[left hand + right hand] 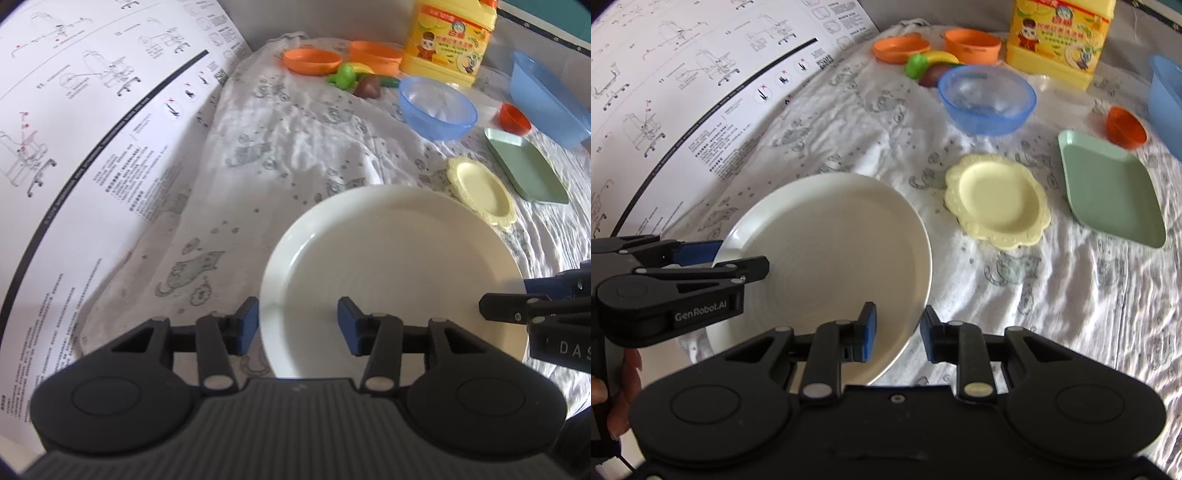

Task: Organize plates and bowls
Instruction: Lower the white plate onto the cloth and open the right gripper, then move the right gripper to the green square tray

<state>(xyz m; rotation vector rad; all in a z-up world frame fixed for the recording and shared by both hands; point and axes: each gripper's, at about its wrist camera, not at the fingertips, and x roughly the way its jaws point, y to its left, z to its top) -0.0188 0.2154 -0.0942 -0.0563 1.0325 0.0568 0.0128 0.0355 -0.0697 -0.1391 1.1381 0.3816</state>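
While both tools straddled the big white plate (391, 273), neither had closed on it. The left tool (298, 325) had its blue pads apart, one pad outside the plate's left rim, the other over the plate's inside. The right tool (897, 332) was also apart, straddling the plate's right rim, left pad over the plate, right pad outside it. Whether the pads touched the rim could not be told. The plate lay flat on a wrinkled white printed cloth (1034, 288) covering the desk. Just beside it, to the right, sat a scalloped yellow plate (997, 199), then a green square tray (1112, 192). Farther back stood a clear blue bowl (988, 98), a small orange cup (1126, 127) on its side, two orange bowls (973, 46), toy fruit (932, 64) and a yellow detergent jug (1060, 40). A blue tub (546, 99) was at far right. A printed instruction sheet (92, 147) lay to the left.
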